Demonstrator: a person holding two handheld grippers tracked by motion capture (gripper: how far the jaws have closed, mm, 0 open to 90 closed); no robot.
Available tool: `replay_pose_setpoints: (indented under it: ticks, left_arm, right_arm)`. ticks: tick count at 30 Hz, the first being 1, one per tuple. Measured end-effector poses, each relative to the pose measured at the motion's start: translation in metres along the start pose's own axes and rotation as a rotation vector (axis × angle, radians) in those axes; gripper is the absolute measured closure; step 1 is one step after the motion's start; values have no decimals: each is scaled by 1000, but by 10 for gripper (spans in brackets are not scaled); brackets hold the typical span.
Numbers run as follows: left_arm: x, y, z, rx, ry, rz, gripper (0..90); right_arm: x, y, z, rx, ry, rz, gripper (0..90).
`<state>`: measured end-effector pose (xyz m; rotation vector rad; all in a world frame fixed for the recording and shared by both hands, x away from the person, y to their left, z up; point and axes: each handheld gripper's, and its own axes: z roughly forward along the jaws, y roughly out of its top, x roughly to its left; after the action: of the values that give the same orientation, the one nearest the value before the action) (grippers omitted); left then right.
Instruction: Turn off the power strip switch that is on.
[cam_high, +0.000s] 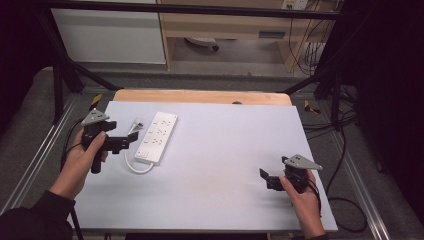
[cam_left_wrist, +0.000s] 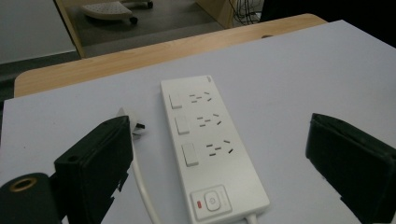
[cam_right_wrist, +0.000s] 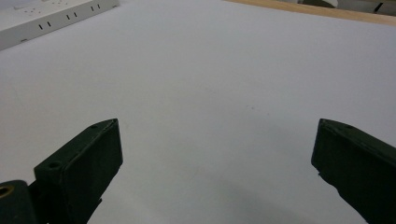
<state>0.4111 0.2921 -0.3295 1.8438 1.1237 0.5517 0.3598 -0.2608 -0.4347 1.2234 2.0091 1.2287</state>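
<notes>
A white power strip (cam_high: 157, 137) with three sockets and a switch lies on the pale mat at the left. Its white cable (cam_high: 136, 166) loops off its near end, and the plug (cam_high: 136, 123) rests beside it. My left gripper (cam_high: 131, 140) hovers just left of the strip, open, with nothing between its jaws. From the left gripper view the power strip (cam_left_wrist: 210, 149) runs between the two jaws, and the plug (cam_left_wrist: 133, 125) lies by the left one. Near the front right of the mat my right gripper (cam_high: 267, 179) is open and empty. In the right gripper view the power strip (cam_right_wrist: 51, 18) sits far off.
The mat (cam_high: 225, 150) covers a wooden table (cam_high: 200, 96) whose far edge shows beyond it. A black frame (cam_high: 65, 75) and loose cables (cam_high: 345, 165) flank the table. A cabinet (cam_high: 225, 30) stands on the floor behind.
</notes>
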Motion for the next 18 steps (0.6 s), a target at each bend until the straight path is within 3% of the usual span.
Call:
replay_pose_setpoints:
  ticks: [12, 18]
  left_arm:
    - [10, -19, -20, -16, 21, -39, 75]
    - [9, -30, -30, -33, 21, -60, 79]
  right_arm:
    - [0, 0, 1, 3, 1, -1, 24]
    - [0, 0, 1, 6, 0, 2, 24]
